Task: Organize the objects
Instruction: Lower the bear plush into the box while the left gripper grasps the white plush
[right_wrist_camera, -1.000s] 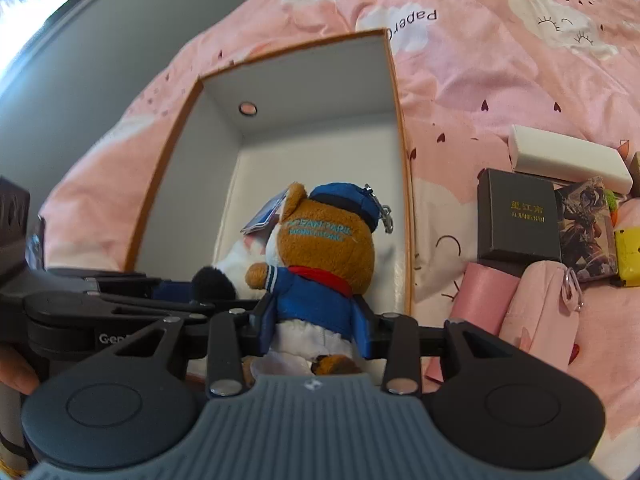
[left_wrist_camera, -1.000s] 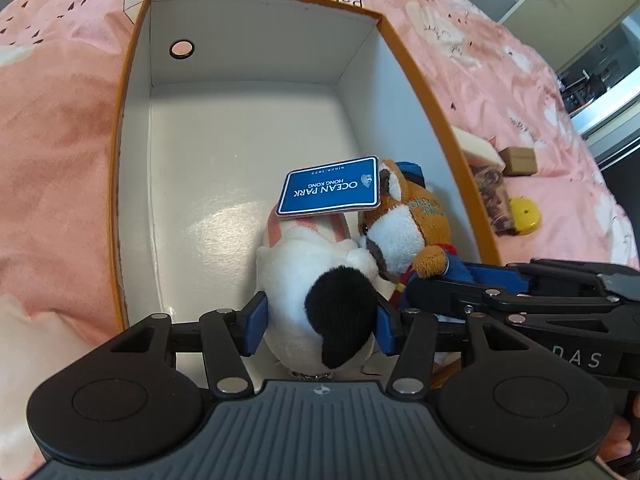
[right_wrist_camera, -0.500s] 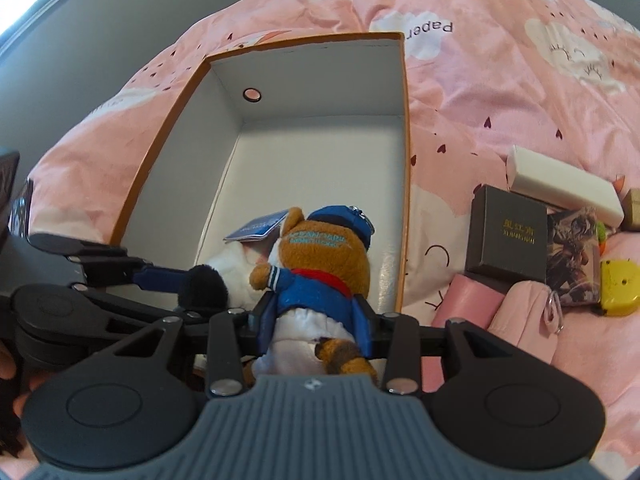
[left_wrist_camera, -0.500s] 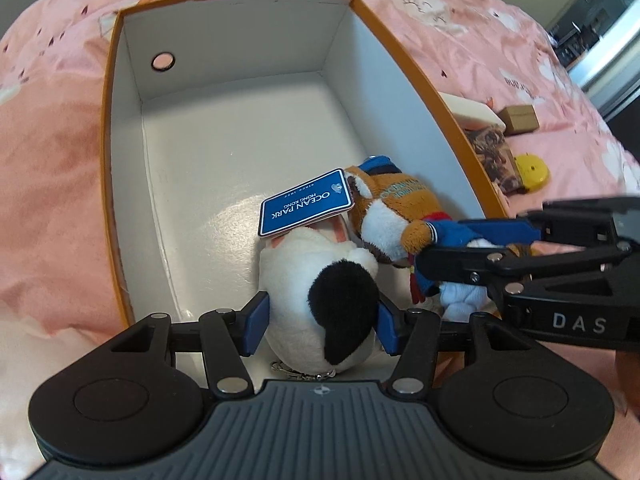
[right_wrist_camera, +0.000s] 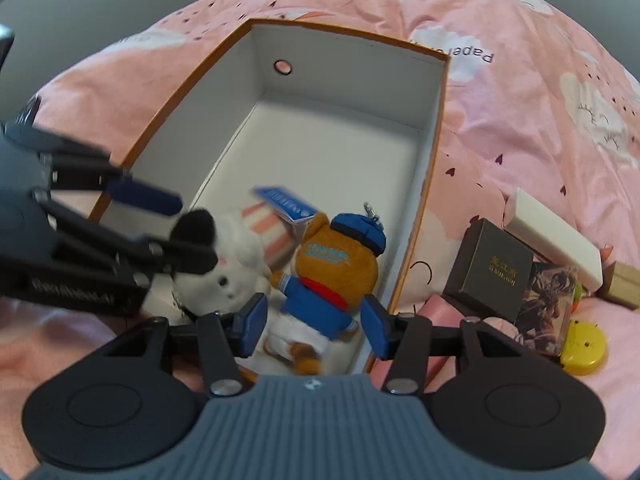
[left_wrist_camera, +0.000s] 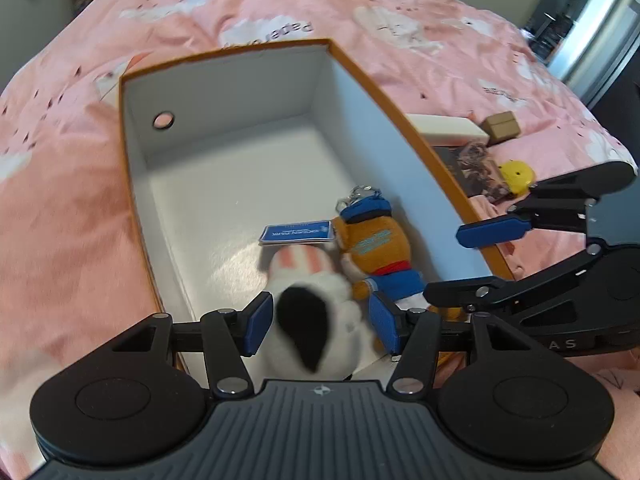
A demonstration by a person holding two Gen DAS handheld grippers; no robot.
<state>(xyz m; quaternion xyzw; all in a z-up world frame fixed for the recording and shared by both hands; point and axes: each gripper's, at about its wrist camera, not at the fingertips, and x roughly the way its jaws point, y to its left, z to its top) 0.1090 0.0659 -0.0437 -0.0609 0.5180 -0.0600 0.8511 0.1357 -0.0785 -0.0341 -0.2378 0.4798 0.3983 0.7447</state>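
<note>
Both plush toys seen in near end of box [left_wrist_camera: 404,120] on bed. White plush [left_wrist_camera: 316,320] between left gripper [left_wrist_camera: 320,322] jaws, pads clear, not gripped. Bear plush [right_wrist_camera: 332,276] between right gripper [right_wrist_camera: 312,326] jaws, now opening, released. Both judged soft, light, squashy; best gripped across torso.

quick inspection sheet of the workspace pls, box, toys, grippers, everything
surface: pink bedspread, rumpled
job's things: white plush and brown bear plush lie side by side at the near end of the open box
clutter: dark box, white box, picture card, yellow case right of the box
grippers: left gripper open around the white plush; right gripper opening, pads off the bear
cables: nothing seen
surroundings: grey wall
</note>
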